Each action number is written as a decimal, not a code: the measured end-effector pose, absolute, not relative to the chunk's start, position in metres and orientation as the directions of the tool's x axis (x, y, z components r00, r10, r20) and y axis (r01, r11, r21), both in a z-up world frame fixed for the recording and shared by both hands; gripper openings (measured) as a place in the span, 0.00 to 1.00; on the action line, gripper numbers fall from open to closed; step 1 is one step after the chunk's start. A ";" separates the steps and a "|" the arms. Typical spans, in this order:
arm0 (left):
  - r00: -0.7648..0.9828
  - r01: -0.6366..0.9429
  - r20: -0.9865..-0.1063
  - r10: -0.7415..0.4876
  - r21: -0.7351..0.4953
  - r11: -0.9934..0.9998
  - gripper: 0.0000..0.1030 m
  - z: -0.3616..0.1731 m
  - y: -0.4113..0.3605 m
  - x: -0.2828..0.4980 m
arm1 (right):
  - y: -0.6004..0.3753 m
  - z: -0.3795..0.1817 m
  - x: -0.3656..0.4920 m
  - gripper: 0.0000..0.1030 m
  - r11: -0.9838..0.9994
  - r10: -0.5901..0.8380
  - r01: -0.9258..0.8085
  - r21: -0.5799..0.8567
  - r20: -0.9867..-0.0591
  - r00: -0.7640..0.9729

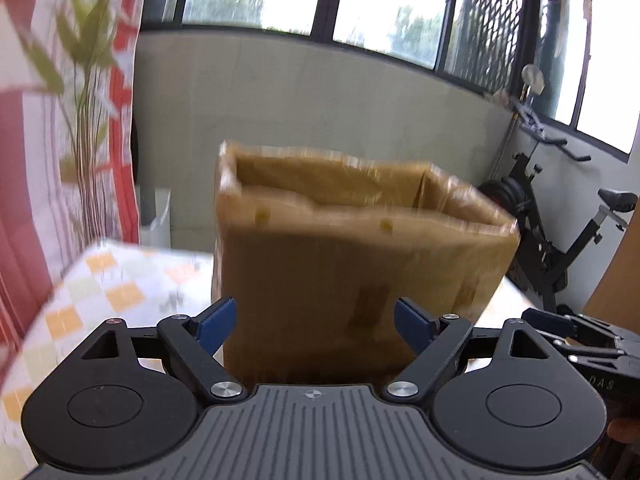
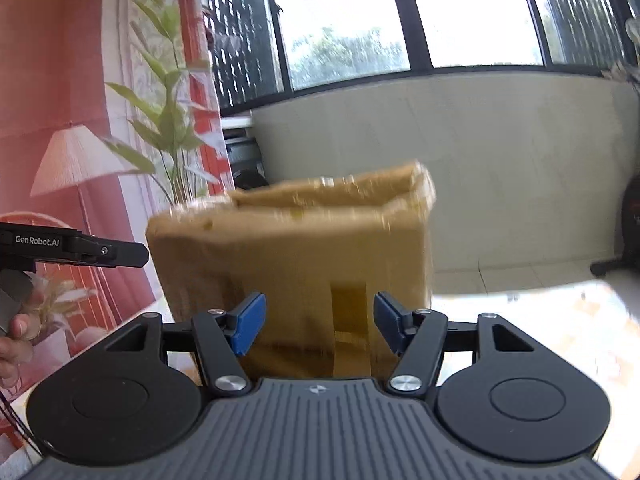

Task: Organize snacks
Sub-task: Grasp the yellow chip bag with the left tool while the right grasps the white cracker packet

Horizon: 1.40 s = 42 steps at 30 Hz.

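An open brown cardboard box (image 1: pixel 360 264) stands on the table just ahead of both grippers; it also shows in the right wrist view (image 2: pixel 296 256). Its inside is hidden and no snacks are in view. My left gripper (image 1: pixel 314 324) is open and empty, its blue pads (image 1: pixel 218 322) apart in front of the box's near wall. My right gripper (image 2: pixel 320 324) is open and empty, also facing the box's near wall. The left gripper's body (image 2: pixel 76 248) shows at the left of the right wrist view, and the right gripper's body (image 1: pixel 580 336) shows at the right of the left wrist view.
The table carries a checked orange and white cloth (image 1: pixel 100 292). A potted plant (image 2: pixel 168 128) and a red patterned curtain (image 1: pixel 24 200) stand at the left. An exercise bike (image 1: pixel 560 224) is at the right. A low wall with windows (image 1: pixel 320 92) runs behind.
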State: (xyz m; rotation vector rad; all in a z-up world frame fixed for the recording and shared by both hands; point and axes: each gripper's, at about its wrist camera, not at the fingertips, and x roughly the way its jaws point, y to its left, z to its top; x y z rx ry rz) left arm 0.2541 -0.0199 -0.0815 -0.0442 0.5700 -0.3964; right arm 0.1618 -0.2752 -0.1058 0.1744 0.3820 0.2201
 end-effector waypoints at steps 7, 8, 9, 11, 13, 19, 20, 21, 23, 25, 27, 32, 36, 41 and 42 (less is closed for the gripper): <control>0.727 0.303 -0.587 -0.356 -0.191 0.934 0.85 -0.118 -0.011 0.244 | -0.254 -0.157 0.147 0.61 0.946 0.319 -0.240 0.216 -0.509 0.799; 0.721 0.298 -0.596 -0.354 -0.194 0.935 0.85 -0.122 -0.009 0.242 | -0.248 -0.163 0.147 0.61 0.941 0.338 -0.269 0.205 -0.534 0.775; 0.716 0.293 -0.604 -0.350 -0.195 0.936 0.85 -0.126 -0.008 0.239 | -0.242 -0.170 0.148 0.61 0.933 0.358 -0.306 0.189 -0.559 0.747; 0.707 0.282 -0.619 -0.341 -0.195 0.939 0.85 -0.132 -0.005 0.237 | -0.227 -0.180 0.152 0.61 0.912 0.388 -0.386 0.141 -0.601 0.698; 0.702 0.266 -0.630 -0.333 -0.203 0.943 0.85 -0.137 -0.001 0.236 | -0.215 -0.187 0.156 0.61 0.890 0.406 -0.444 0.107 -0.630 0.662; 0.698 0.243 -0.636 -0.329 -0.222 0.944 0.85 -0.141 0.006 0.232 | -0.188 -0.194 0.172 0.62 0.833 0.442 -0.549 0.063 -0.671 0.595; 0.698 0.245 -0.635 -0.330 -0.222 0.944 0.85 -0.141 0.007 0.231 | -0.185 -0.195 0.175 0.63 0.826 0.444 -0.562 0.054 -0.677 0.587; 0.699 0.244 -0.635 -0.330 -0.222 0.944 0.85 -0.140 0.006 0.229 | -0.183 -0.196 0.177 0.64 0.818 0.448 -0.573 0.053 -0.684 0.576; 0.698 0.242 -0.635 -0.331 -0.226 0.944 0.85 -0.141 0.005 0.229 | -0.180 -0.197 0.180 0.68 0.804 0.460 -0.593 0.057 -0.692 0.557; 0.696 0.241 -0.636 -0.334 -0.231 0.943 0.85 -0.141 0.004 0.228 | -0.179 -0.199 0.179 0.76 0.791 0.466 -0.610 0.052 -0.697 0.545; 0.693 0.241 -0.638 -0.335 -0.233 0.942 0.85 -0.142 0.003 0.228 | -0.174 -0.201 0.177 0.77 0.789 0.457 -0.614 0.038 -0.703 0.544; 0.688 0.244 -0.640 -0.342 -0.240 0.940 0.85 -0.144 0.001 0.227 | -0.176 -0.207 0.169 0.75 0.798 0.456 -0.597 0.082 -0.729 0.510; 0.685 0.246 -0.642 -0.344 -0.241 0.939 0.85 -0.145 0.001 0.227 | -0.191 -0.209 0.155 0.59 0.836 0.435 -0.538 0.102 -0.721 0.540; 0.672 0.250 -0.654 -0.348 -0.242 0.938 0.85 -0.151 -0.003 0.230 | -0.225 -0.208 0.137 0.49 0.884 0.444 -0.401 0.239 -0.697 0.563; 0.669 0.251 -0.657 -0.348 -0.241 0.938 0.85 -0.152 -0.005 0.231 | -0.231 -0.207 0.132 0.49 0.892 0.436 -0.379 0.248 -0.695 0.571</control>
